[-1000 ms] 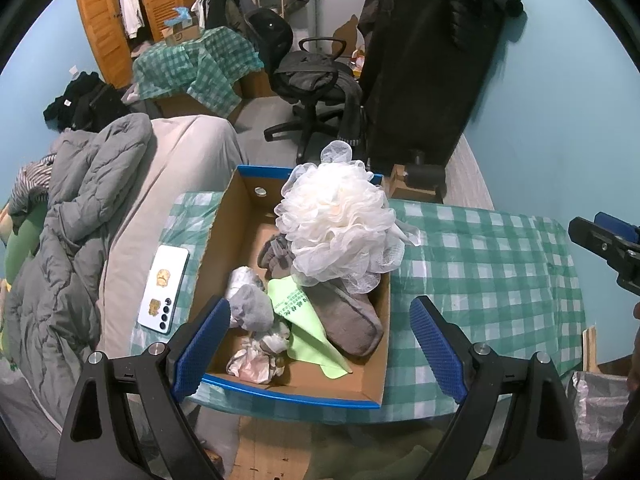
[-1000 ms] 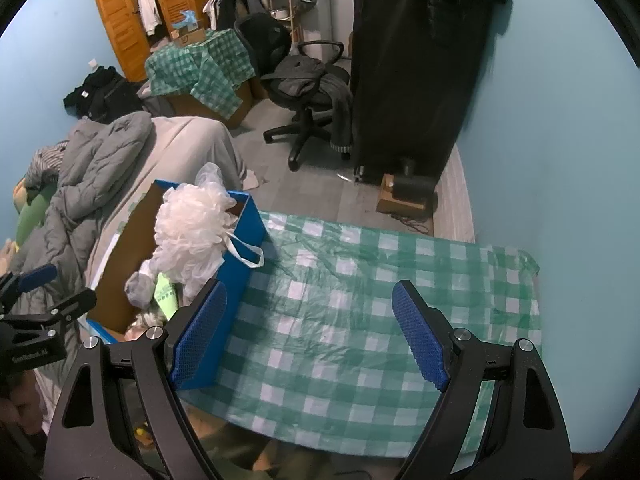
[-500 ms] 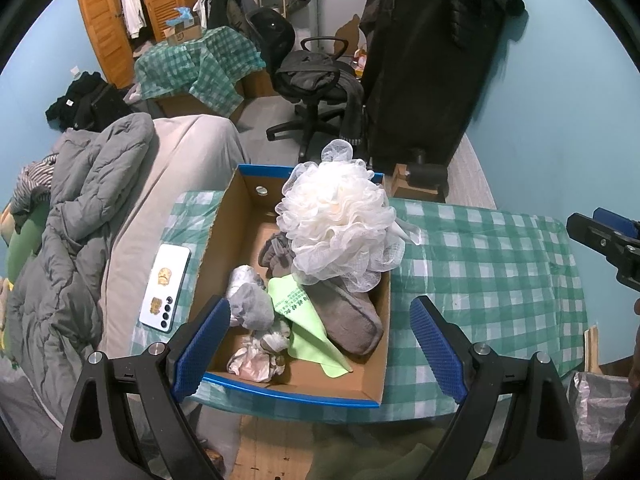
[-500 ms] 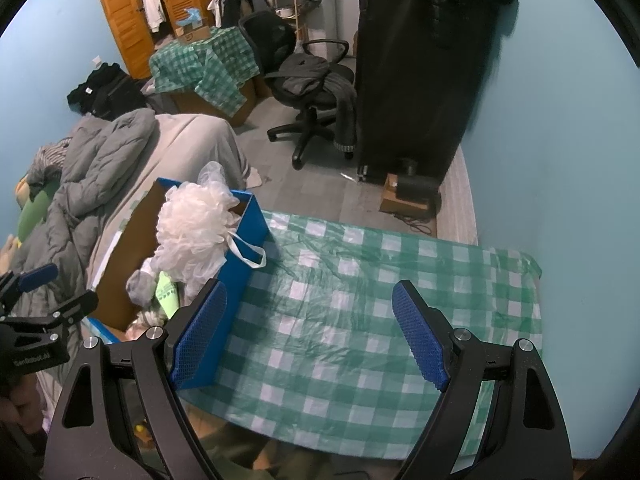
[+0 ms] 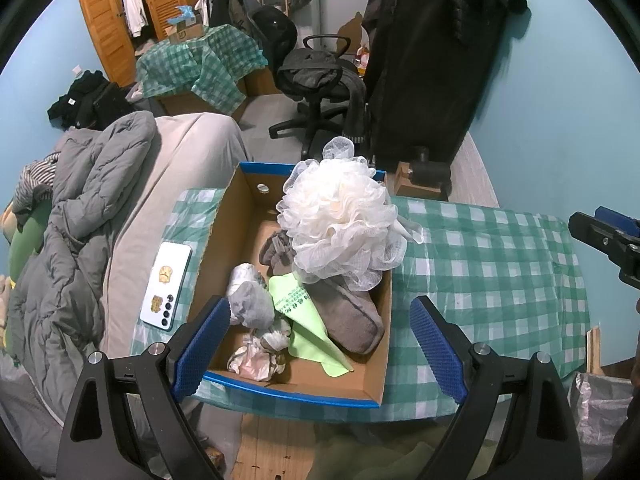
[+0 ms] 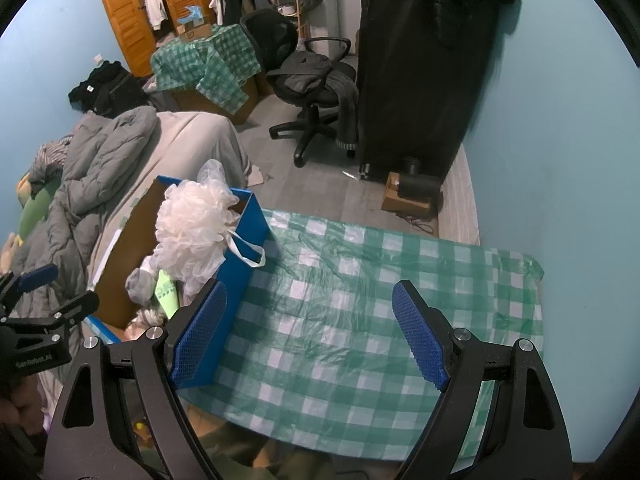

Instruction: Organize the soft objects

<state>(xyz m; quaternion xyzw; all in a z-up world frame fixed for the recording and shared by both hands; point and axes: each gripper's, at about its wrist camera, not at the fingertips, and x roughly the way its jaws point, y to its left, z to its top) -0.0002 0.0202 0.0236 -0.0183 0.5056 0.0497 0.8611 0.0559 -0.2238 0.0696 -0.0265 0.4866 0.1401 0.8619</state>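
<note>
A blue-edged cardboard box [image 5: 224, 236] stands on the green checked tablecloth [image 5: 480, 264]. It holds a white mesh bath pouf [image 5: 340, 220], a grey slipper [image 5: 352, 316], a green cloth [image 5: 300, 308], a grey sock [image 5: 252, 308] and crumpled pale fabric [image 5: 256, 360]. My left gripper [image 5: 320, 344] is open and empty, above the box's near edge. My right gripper [image 6: 308, 336] is open and empty over the bare cloth [image 6: 360, 300], to the right of the box [image 6: 240, 240]. The pouf also shows in the right wrist view [image 6: 192, 232].
A white phone [image 5: 166, 280] lies left of the box on the cloth. A bed with a grey quilt [image 5: 80, 232] is to the left. An office chair [image 5: 316, 80] and a black covered rack [image 5: 432, 60] stand behind the table.
Both views have shifted very slightly. Nothing was taken or let go, and both grippers stay open.
</note>
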